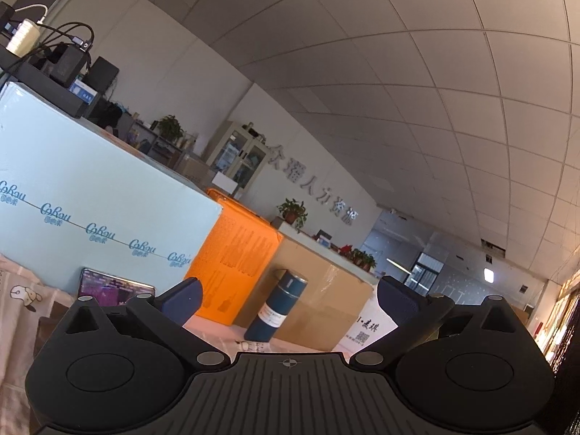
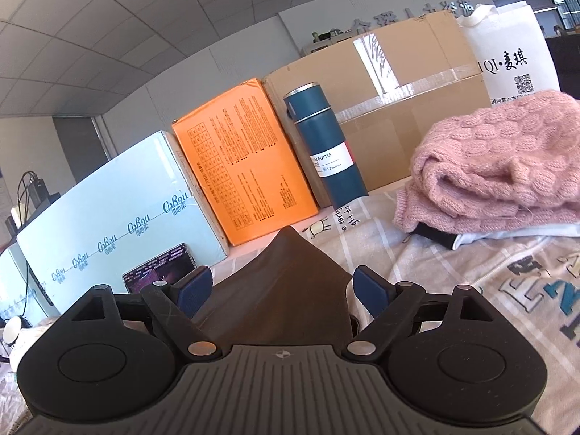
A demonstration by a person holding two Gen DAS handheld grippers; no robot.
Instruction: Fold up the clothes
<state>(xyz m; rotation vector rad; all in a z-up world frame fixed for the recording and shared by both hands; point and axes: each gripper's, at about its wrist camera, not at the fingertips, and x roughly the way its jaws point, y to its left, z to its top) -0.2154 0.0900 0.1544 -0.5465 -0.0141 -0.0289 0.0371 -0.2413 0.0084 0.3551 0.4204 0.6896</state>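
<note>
In the right wrist view a dark brown garment (image 2: 286, 290) rises in a peak between the fingers of my right gripper (image 2: 282, 288); the jaws stand wide on either side of it and I cannot tell whether the pads touch it. A folded pink knit sweater (image 2: 500, 166) lies on a stack at the right, on the pale checked cloth (image 2: 380, 239). A beige garment with blue letters (image 2: 536, 282) lies flat at the right. My left gripper (image 1: 288, 302) is open and empty, tilted up toward the ceiling. Pale printed cloth (image 1: 21, 301) shows at its left.
A blue bottle (image 2: 326, 145) stands on the cloth, also seen in the left wrist view (image 1: 277, 306). Behind it are an orange box (image 2: 243, 166), a cardboard box (image 2: 398, 108), a light blue box (image 2: 116, 210), a white bag (image 2: 511, 50) and a phone (image 2: 159, 272).
</note>
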